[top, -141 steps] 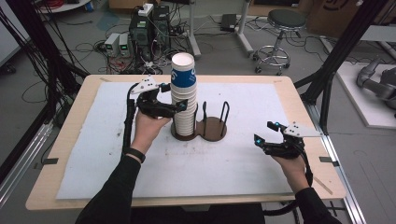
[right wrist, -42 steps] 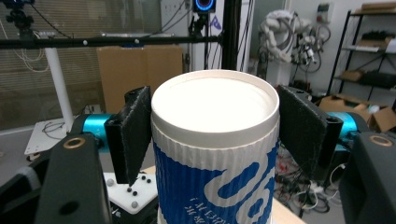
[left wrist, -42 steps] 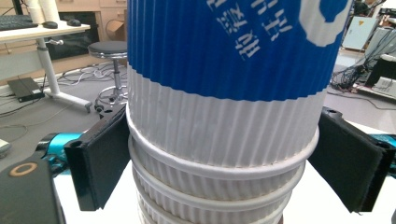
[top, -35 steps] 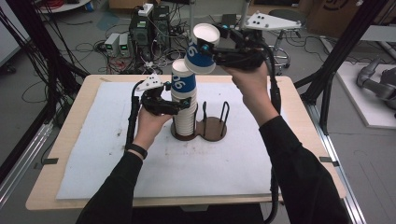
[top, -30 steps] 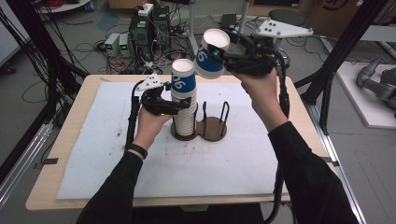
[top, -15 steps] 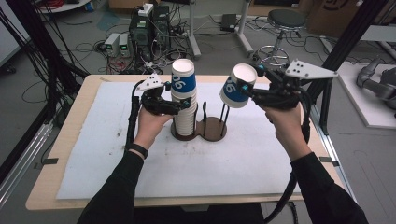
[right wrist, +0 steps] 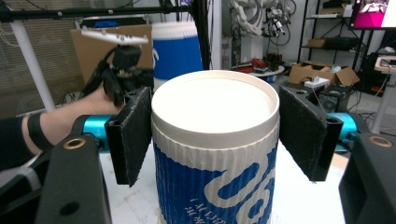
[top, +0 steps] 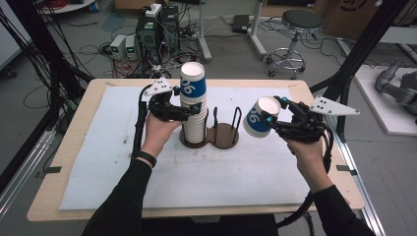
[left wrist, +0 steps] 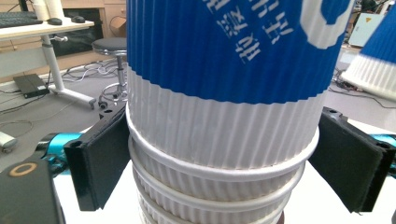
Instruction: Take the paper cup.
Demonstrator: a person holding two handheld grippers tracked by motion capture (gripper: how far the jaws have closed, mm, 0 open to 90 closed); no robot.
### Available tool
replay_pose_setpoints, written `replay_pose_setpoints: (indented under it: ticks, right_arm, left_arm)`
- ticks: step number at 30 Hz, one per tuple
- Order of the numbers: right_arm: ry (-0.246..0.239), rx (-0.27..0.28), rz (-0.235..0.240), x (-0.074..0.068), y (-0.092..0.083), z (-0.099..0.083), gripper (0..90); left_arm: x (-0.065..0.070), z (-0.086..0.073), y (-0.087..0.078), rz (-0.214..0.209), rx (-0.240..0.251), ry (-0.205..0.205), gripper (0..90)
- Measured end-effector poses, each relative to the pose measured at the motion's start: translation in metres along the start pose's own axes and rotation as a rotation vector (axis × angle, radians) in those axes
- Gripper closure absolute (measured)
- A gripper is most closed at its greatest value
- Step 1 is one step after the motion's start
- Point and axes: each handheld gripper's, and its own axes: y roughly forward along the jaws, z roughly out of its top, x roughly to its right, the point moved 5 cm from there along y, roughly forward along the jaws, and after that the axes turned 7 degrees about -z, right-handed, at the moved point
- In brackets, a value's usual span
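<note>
On the table, high view: right gripper (top: 272,121) is carrying a single cup (top: 259,117), tilted, beside the holder (top: 227,135) and well clear of its free ring.
Stack: cups (top: 193,105) are standing in the holder's left ring; left gripper (top: 189,112) is reaching in at mid-height.
Step, judged: cup is being brought down to the table (top: 98,162); righting it and aiming past the wire posts before letting go is looking wise.
Left gripper view: jaws are standing wide at either side of the stack (left wrist: 219,140), at the rims; contact is not clear.
Writing: white characters on blue band (left wrist: 261,37), upside down, unreadable.
Right gripper view: jaws are pinching the cup (right wrist: 215,154) just under its rim.
Writing: large white numerals or logo, small print (right wrist: 210,204) below, illegible.
</note>
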Motion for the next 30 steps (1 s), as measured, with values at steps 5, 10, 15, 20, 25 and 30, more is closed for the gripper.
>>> replay_pose_setpoints:
  ticks: [5,10,15,20,25,30]
  right_arm:
    - [0.002,-0.017,-0.011,0.000,-0.003,-0.023,30.4]
    - [0.004,-0.038,-0.017,0.000,-0.001,-0.036,30.4]
    - [0.005,-0.058,-0.025,0.001,0.000,-0.050,30.4]
    - [0.007,-0.071,-0.030,0.003,0.000,-0.056,30.4]
    - [0.011,-0.078,-0.039,0.005,0.000,-0.060,30.4]
    - [0.011,-0.082,-0.039,0.006,0.001,-0.062,30.4]
  left_arm:
    - [0.000,0.000,-0.001,0.002,-0.002,-0.001,11.3]
    - [0.000,0.000,-0.001,0.005,-0.005,0.000,11.2]
    - [0.000,0.000,-0.001,0.006,-0.005,0.001,11.2]
    - [0.000,0.000,-0.001,0.007,-0.004,0.001,11.2]
    - [0.001,0.001,-0.001,0.011,-0.007,0.005,11.0]
    - [0.002,0.002,-0.002,0.019,-0.014,0.028,7.5]
